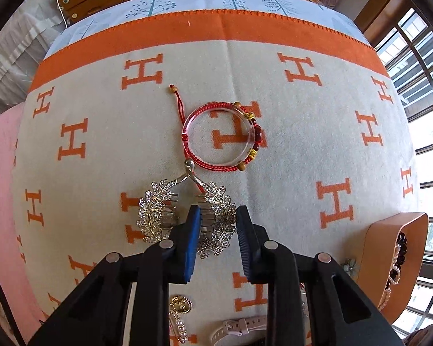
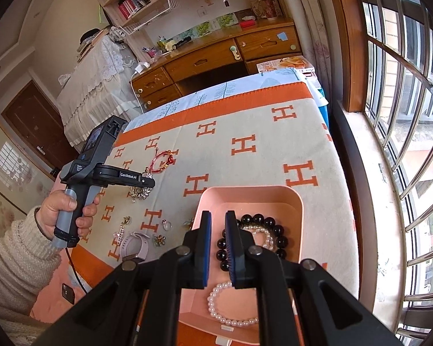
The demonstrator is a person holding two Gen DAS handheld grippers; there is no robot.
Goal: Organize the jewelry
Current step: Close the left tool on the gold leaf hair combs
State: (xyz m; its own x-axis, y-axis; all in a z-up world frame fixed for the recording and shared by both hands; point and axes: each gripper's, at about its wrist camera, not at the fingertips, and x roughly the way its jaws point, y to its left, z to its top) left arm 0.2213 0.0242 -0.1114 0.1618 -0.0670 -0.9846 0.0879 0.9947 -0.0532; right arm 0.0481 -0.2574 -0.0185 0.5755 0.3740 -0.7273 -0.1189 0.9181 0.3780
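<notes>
Black, blue-padded fingers of the left gripper [image 1: 218, 225] stand spread around one wing of a silver rhinestone leaf-shaped hair comb [image 1: 187, 216] lying on the cream blanket with orange H letters [image 1: 288, 150]; whether the pads touch the comb cannot be told. Just beyond the comb lies one red braided cord bracelet with wooden and gold beads [image 1: 199, 160], and one clear pink glass bangle [image 1: 225, 135] rests on it. Below the gripper, at the frame's bottom, one gold brooch with a pearl drop [image 1: 180, 305] and one pale pink smartwatch [image 1: 239, 327] lie on the blanket. At the right edge stands one peach-pink rectangular tray [image 1: 372, 248].

From the right wrist view, a hand in a cream knitted sleeve [image 2: 69, 210] grips the left tool's handle over the comb. Beside the watch on the blanket lie one small ring [image 2: 166, 225] and one small flower-shaped brooch [image 2: 159, 240]. Fingers of the right gripper [image 2: 218, 248] are held a narrow gap apart and empty above the near left part of the tray, clamping nothing. Inside the tray lie three bracelets: one of large black beads [image 2: 257, 219], one of small white pearls [image 2: 231, 305] nearest the camera, and a second pearl bracelet [image 2: 264, 238] lying within the black one's loop. A window with metal bars [image 2: 404, 115] runs along the right.
</notes>
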